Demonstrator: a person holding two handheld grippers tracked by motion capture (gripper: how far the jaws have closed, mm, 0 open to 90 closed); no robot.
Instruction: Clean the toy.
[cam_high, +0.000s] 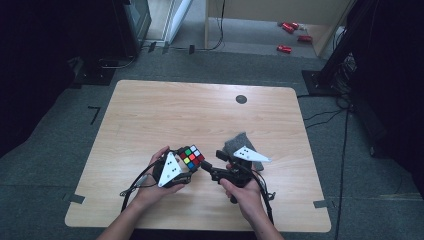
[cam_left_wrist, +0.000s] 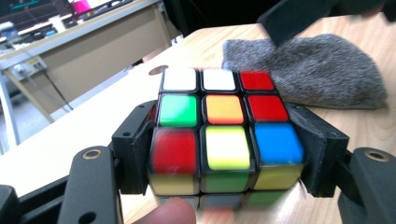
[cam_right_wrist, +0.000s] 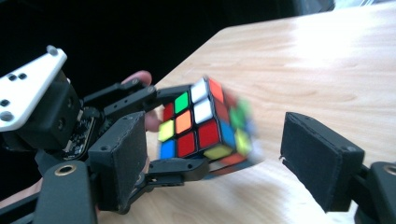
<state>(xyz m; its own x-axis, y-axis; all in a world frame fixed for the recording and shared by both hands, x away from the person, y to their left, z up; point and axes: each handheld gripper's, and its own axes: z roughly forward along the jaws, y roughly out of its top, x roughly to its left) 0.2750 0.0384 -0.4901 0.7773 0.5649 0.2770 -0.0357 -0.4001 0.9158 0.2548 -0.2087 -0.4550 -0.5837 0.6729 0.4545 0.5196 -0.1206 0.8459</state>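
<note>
A scrambled Rubik's cube (cam_high: 191, 157) is held just above the wooden table (cam_high: 200, 110), near its front edge. My left gripper (cam_high: 187, 164) is shut on it, and the left gripper view shows a black pad pressed against each side of the cube (cam_left_wrist: 224, 126). A person's fingertip (cam_left_wrist: 173, 212) rests under the cube's near edge. My right gripper (cam_high: 212, 162) sits just to the right of the cube, pointing at it. In the right gripper view its pads stand wide apart, and the cube (cam_right_wrist: 205, 123) lies beyond them, touching neither.
A grey fuzzy cloth (cam_high: 239, 142) lies on the table just behind the right gripper; it is also in the left gripper view (cam_left_wrist: 317, 70). A dark round hole (cam_high: 241, 99) marks the far side of the table. Small red objects (cam_high: 290, 37) lie on the floor beyond.
</note>
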